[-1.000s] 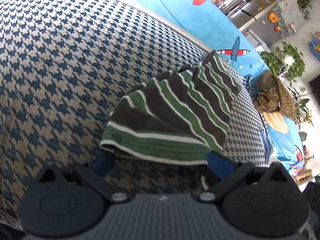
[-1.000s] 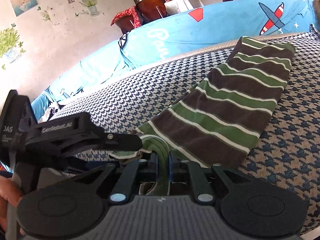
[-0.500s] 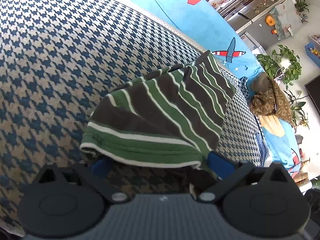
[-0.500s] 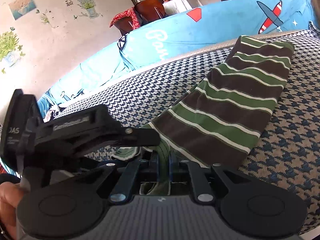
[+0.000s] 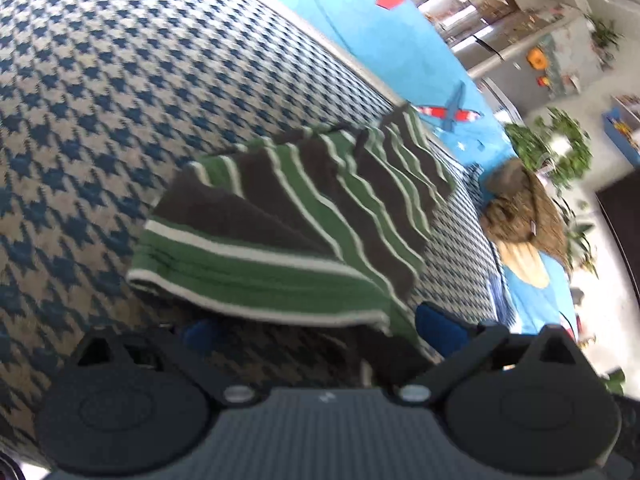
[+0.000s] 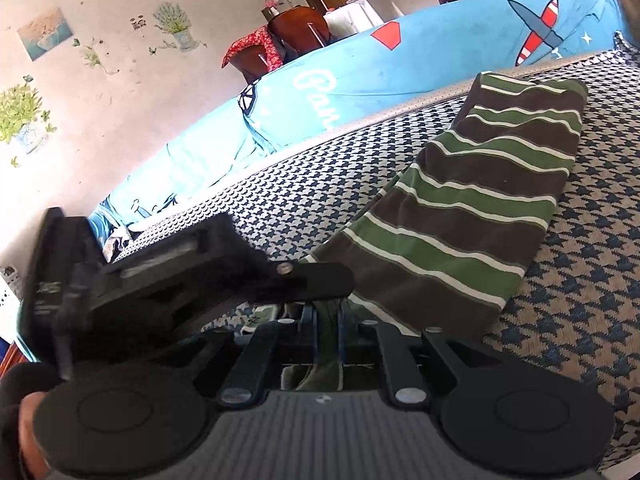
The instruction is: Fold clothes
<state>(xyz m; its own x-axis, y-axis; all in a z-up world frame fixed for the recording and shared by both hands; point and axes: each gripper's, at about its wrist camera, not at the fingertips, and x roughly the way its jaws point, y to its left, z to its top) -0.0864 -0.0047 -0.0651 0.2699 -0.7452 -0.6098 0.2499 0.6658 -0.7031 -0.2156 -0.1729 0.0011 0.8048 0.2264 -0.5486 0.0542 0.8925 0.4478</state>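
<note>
A knitted garment in broad dark-brown and green bands parted by thin white stripes (image 6: 484, 184) lies folded into a long, narrow strip on a blue-and-beige houndstooth cover. In the right wrist view it runs diagonally from the lower centre up to the right, its far end flat and squared near the cover's back edge, its near end bunched and raised off the cover. In the left wrist view the striped garment (image 5: 296, 228) shows its near end lifted, a green hem with white edging sagging across the front, and the stripes fanning away toward the far end.
</note>
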